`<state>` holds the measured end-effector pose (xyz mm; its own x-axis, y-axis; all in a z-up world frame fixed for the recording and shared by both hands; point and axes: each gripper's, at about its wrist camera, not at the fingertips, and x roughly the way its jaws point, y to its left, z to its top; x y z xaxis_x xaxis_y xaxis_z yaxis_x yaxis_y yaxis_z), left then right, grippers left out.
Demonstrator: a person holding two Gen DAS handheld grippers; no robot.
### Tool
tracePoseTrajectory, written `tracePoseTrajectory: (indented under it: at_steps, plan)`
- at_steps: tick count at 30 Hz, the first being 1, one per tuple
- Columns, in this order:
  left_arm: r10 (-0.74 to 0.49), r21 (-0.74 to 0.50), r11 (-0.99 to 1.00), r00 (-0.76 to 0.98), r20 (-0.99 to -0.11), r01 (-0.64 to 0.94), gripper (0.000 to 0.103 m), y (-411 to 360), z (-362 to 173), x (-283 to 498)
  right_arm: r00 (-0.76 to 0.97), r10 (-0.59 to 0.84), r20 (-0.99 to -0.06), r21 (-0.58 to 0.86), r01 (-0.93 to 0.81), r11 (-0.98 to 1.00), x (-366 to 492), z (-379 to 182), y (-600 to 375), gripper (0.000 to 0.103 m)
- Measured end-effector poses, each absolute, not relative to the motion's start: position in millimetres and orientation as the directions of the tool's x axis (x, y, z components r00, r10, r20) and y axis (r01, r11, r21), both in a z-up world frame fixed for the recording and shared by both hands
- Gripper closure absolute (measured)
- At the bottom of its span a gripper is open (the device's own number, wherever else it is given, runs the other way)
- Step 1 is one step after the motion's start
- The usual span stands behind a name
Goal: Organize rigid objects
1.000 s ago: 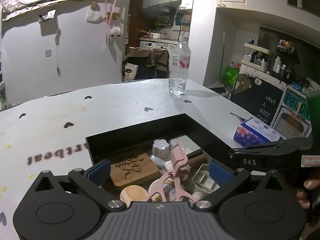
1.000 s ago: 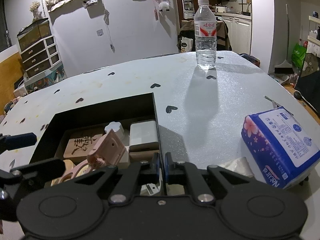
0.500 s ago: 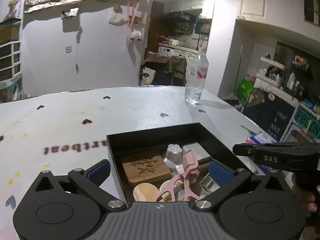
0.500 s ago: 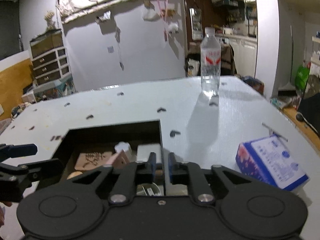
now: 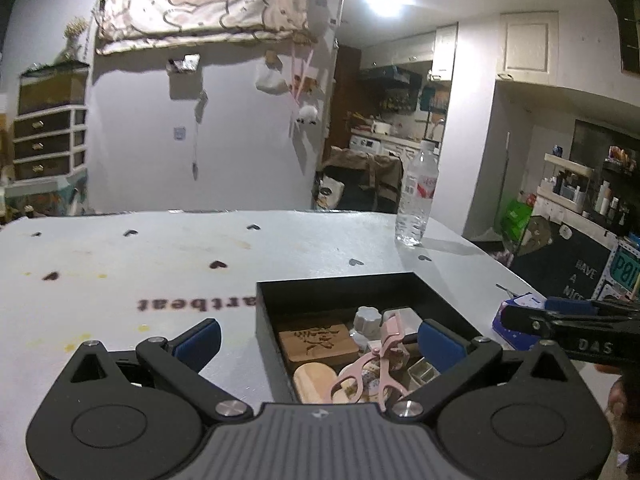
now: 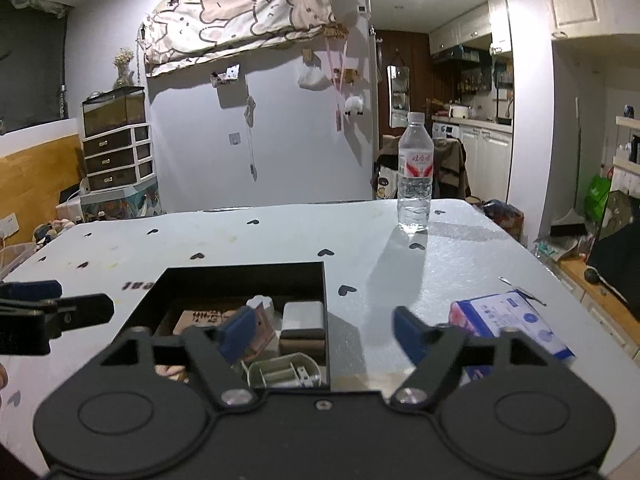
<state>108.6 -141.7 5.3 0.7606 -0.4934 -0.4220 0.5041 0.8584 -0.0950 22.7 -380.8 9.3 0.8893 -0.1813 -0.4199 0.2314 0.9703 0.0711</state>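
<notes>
A black square box with matte walls sits near the table's front edge, packed with rigid things: an engraved wooden block, a pink eyelash curler, a white flower-shaped cap, a grey case. The left gripper stands spread and empty. The right gripper's jaws are opening, apparently pinching nothing. A clear plastic water bottle stands by the far edge; a blue tissue pack lies near the right edge.
</notes>
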Motion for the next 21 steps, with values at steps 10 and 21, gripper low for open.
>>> tracePoseTrajectory:
  at_steps: [10, 21]
  plan:
    - [-0.431, -0.04, 0.891, 0.812, -0.394, 0.453, 0.0, -125.3, -6.6, 61.3, 0.914, -0.213, -0.345, 0.03, 0.238, 0.971, -29.0, 2.0, -361.9, 0.0]
    - [-0.412, -0.026, 0.902, 0.839, -0.356, 0.431, 0.0, -112.9, -11.3, 26.2, 0.924, -0.234, -0.304, 0.027, 0.254, 0.967, -63.7, -3.4, -353.4, 0.0]
